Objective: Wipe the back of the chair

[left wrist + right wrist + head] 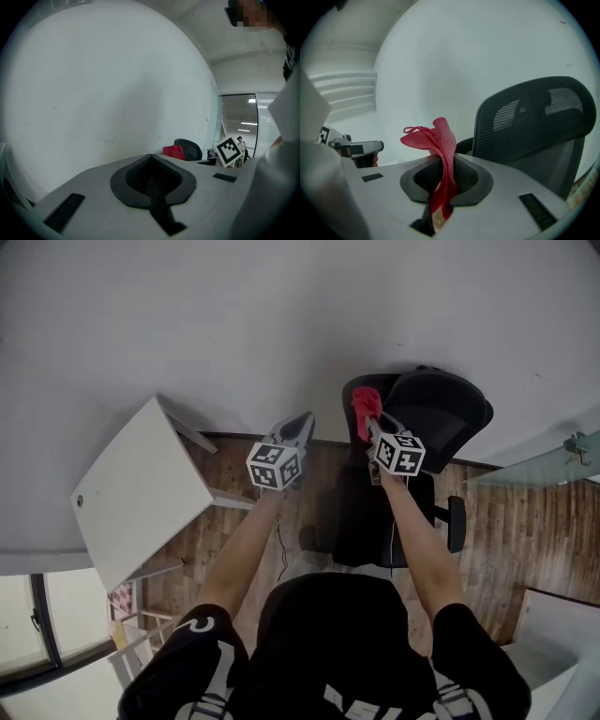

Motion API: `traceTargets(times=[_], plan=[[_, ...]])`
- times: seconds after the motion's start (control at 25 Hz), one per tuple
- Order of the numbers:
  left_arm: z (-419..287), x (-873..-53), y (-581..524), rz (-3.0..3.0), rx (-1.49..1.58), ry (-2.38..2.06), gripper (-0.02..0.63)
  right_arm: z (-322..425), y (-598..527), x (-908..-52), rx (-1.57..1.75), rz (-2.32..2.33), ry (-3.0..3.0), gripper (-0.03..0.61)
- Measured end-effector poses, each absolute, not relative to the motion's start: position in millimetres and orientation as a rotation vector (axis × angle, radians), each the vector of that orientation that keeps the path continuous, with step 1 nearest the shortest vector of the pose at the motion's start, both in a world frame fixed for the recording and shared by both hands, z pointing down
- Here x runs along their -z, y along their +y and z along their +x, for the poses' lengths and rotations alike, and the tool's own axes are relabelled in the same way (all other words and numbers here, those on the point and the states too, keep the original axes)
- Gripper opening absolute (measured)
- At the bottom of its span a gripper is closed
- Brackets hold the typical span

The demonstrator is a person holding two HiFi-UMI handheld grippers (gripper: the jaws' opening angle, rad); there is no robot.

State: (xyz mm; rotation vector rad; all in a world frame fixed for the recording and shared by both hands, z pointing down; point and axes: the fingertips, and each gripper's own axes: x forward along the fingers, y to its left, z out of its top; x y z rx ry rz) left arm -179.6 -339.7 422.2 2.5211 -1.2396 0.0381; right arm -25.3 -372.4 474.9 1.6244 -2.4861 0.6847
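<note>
The right gripper [443, 185] is clamped shut on a red cloth [438, 138]. It pinches the cloth low, so a loose end stands free above the jaws, presumably to rub with. The cloth is up by the top of the black mesh chair back [534, 122], though I cannot tell whether it touches. The left gripper [152, 180], jaws together and empty, points at the wall [108, 84], probably to keep clear.

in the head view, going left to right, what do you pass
white table → left gripper → red cloth held by the right gripper → chair armrest → glass panel
</note>
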Motion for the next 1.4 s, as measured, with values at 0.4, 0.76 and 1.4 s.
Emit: traceTargets(times=[0.4,0.76,1.4], plan=[[-196.1,-454.6,-366.5,2.511,-0.051,-1.128,0.025,-44.0,-388.8,-541.6,-0.698,1.737,-2.410,0.069],[-196.0,-495.8,-384.3,2.539,-0.136,-1.090,0.025,-42.2,-417.6,-579.8,-0.697,1.811,-2.353,0.069],[-177.7,-525.5,-380.0,2.539,-0.192,-1.042,0.025,-43.7,-437.2,-612.9,-0.666,1.764,-2.364,0.069]])
